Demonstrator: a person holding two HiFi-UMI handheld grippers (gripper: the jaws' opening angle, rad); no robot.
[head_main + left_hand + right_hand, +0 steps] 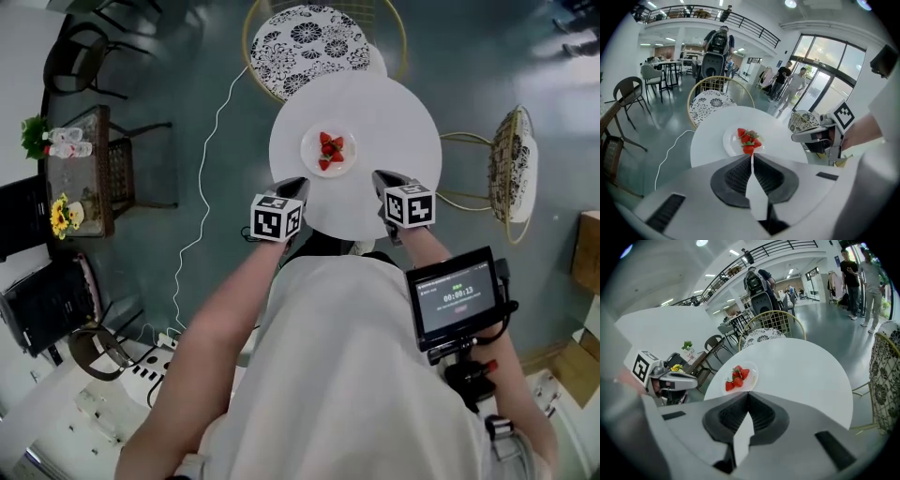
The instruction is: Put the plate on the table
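A white plate (328, 151) with several red strawberries (330, 150) rests near the middle of the round white table (394, 112). My left gripper (294, 185) hovers at the table's near edge, left of the plate, with its jaws shut and nothing between them. Opposite, right of the plate, my right gripper (382, 177) is shut and empty too. In the left gripper view the plate (731, 140) lies just beyond the left gripper (751, 157), with the right gripper (811, 136) off to the side. The right gripper view shows the plate (749, 379) beyond the right gripper (747, 397), and the left gripper (670, 378) at left.
A gold-framed chair with a patterned cushion (307, 39) stands behind the table, and a second one (514, 171) to its right. A white cable (212, 159) runs across the floor at left, by a side table with flowers (77, 169). People (860, 273) stand far off.
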